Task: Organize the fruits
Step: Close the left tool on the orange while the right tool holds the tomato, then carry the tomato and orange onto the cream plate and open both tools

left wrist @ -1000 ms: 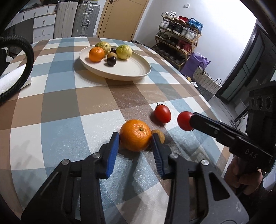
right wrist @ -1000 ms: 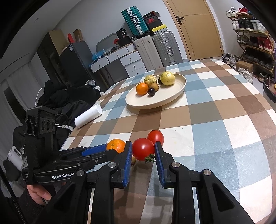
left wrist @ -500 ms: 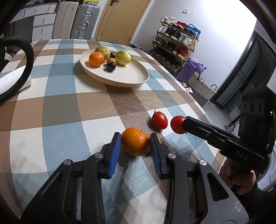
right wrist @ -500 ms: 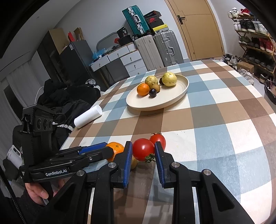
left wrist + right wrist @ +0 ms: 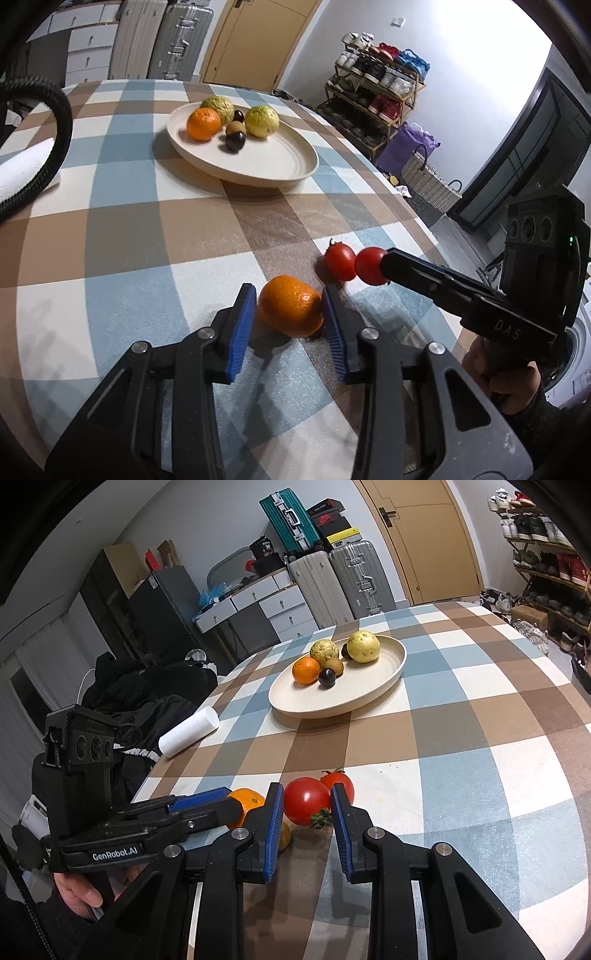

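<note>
My left gripper (image 5: 288,293) is shut on an orange (image 5: 290,312) low over the checked tablecloth. In the right wrist view the left gripper (image 5: 221,799) comes in from the left with that orange (image 5: 246,805). My right gripper (image 5: 306,790) is shut on a red tomato (image 5: 308,801). A second tomato (image 5: 340,781) lies just behind it. From the left wrist, the held tomato (image 5: 371,266) sits at the right gripper's (image 5: 388,260) tip, beside the other tomato (image 5: 340,262). A small brown fruit (image 5: 283,836) lies under the fingers. The cream plate (image 5: 280,166) holds several fruits.
A white paper roll (image 5: 188,733) lies at the table's left edge. A black hose (image 5: 59,140) loops at the left of the left wrist view. Dark clothes (image 5: 147,690), suitcases (image 5: 332,583) and a shoe rack (image 5: 380,92) stand beyond the table.
My left gripper's fingers closed onto the orange. The brown fruit beside it is now hidden behind the right finger. The held tomato moved closer to the lying tomato.
</note>
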The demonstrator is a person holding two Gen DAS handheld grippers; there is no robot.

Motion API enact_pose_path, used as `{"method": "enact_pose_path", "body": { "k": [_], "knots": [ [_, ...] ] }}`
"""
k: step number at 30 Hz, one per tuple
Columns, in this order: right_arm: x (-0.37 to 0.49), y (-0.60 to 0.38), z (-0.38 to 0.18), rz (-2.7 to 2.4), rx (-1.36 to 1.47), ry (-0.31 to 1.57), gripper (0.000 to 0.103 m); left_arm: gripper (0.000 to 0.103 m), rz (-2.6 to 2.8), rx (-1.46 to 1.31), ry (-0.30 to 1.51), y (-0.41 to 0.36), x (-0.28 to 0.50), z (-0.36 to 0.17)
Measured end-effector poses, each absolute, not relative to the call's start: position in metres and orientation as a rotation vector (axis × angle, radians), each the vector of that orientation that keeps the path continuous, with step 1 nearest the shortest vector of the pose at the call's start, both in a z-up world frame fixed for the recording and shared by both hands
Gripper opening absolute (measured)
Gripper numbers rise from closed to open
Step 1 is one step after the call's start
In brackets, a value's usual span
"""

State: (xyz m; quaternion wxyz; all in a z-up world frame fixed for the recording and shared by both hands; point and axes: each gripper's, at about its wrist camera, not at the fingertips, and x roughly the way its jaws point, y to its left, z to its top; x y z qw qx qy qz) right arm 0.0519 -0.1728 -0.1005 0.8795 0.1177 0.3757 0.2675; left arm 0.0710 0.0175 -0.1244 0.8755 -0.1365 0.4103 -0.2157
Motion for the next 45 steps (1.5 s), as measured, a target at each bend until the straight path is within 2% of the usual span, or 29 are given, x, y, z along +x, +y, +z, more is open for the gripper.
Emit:
{"method": "enact_pose_path", "body": {
  "k": [14,23,36,45],
  "knots": [
    [0.051,-0.177,-0.099,0.576,0.263,0.78,0.027,0.034,-0.491,-0.276,0.89,0.012,0.081,-0.127],
    [0.064,-0.186,-0.094,0.579,0.288,0.767,0.027,0.033,-0.526,-0.401,0.901,0.029,0.094,-0.122],
    [0.133,-0.186,-0.077,0.623,0.324,0.746,0.027,0.033,-0.522,-0.415,0.811,0.046,0.151,-0.079],
    [0.193,-0.171,-0.067,0.664,0.291,0.75,0.027,0.033,-0.489,-0.423,0.778,0.053,0.206,-0.071]
  ]
}}
